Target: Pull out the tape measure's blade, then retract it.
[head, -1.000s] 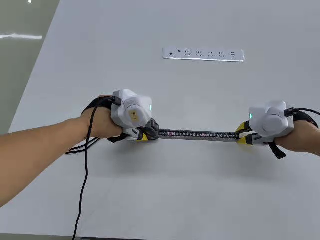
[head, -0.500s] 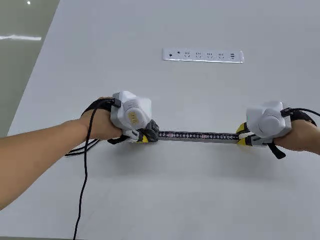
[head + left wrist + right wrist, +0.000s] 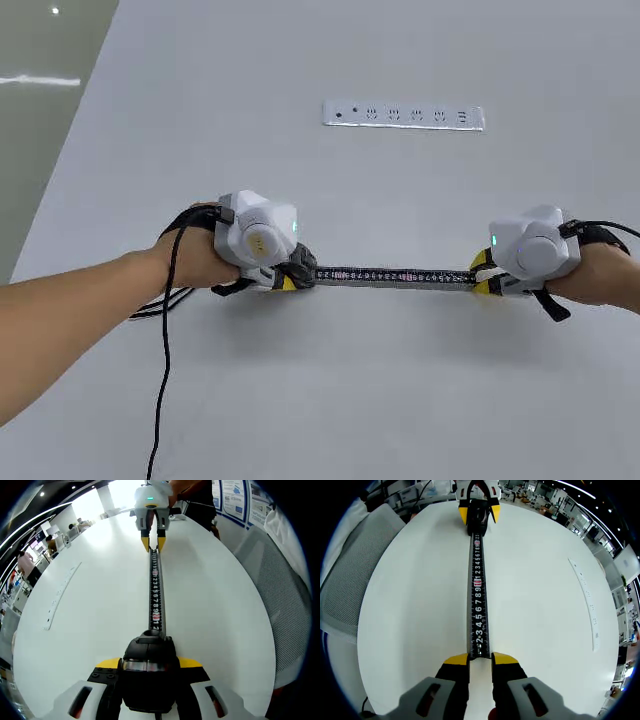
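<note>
A black tape measure case (image 3: 301, 268) rests on the white table with my left gripper (image 3: 287, 281) shut on it. In the left gripper view the case (image 3: 149, 672) sits between the yellow-tipped fingers (image 3: 108, 663). Its black blade (image 3: 395, 275) with white numbers runs straight rightward, low over the table. My right gripper (image 3: 481, 281) is shut on the blade's end. In the right gripper view the blade (image 3: 478, 590) runs from my right gripper (image 3: 480, 658) to the case (image 3: 479, 511) at the far end. The left gripper view looks along the blade (image 3: 155, 590) to the right gripper (image 3: 152, 541).
A white power strip (image 3: 403, 114) lies on the table beyond the grippers, also seen as the strip (image 3: 585, 600). A black cable (image 3: 165, 340) trails from the left hand over the table's near edge. A mesh chair (image 3: 287, 610) stands beside the table.
The blade stays stretched at about the same length between the two grippers. Both hands have sunk slightly in the picture, and the camera has shifted a little.
</note>
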The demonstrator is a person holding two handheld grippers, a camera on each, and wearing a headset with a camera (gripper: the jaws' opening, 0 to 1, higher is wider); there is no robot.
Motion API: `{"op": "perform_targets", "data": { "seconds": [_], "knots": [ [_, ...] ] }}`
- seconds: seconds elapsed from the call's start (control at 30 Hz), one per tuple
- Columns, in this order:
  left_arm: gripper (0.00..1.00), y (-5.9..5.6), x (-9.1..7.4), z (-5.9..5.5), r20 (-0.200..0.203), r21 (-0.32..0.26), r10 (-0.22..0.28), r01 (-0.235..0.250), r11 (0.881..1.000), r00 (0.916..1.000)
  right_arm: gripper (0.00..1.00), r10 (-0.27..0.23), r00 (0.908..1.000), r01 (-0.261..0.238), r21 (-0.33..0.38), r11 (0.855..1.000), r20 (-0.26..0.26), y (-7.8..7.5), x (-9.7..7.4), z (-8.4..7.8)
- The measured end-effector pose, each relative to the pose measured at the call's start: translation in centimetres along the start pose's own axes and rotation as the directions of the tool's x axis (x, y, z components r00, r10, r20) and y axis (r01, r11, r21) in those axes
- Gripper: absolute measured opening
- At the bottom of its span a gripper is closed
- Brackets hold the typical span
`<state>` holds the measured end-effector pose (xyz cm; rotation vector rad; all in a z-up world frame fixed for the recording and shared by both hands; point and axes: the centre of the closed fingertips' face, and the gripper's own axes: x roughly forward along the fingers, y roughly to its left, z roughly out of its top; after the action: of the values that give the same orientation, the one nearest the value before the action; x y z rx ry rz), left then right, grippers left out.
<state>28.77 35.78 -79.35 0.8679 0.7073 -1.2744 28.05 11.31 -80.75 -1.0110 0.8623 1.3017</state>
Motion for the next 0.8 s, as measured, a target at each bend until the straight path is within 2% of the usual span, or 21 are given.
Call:
{"op": "perform_targets", "data": {
  "seconds": [0.47,0.67,0.8],
  "knots": [
    [0.42,0.4,-0.5,-0.1,0.016,-0.037,0.035,-0.035,0.999,0.9992,0.20,-0.015,0.9999,0.015,0.016,1.000,-0.004,0.0,0.0,0.3],
    [0.44,0.5,-1.0,-0.2,0.021,-0.063,0.057,-0.056,0.996,0.9981,0.26,-0.026,0.9997,0.026,0.052,0.998,0.002,0.2,-0.1,0.3],
    [0.46,0.6,-1.4,-0.3,0.018,-0.085,0.079,-0.077,0.993,0.9967,0.27,-0.052,0.9983,0.049,0.113,0.992,0.025,0.1,-0.6,0.5]
  ]
}}
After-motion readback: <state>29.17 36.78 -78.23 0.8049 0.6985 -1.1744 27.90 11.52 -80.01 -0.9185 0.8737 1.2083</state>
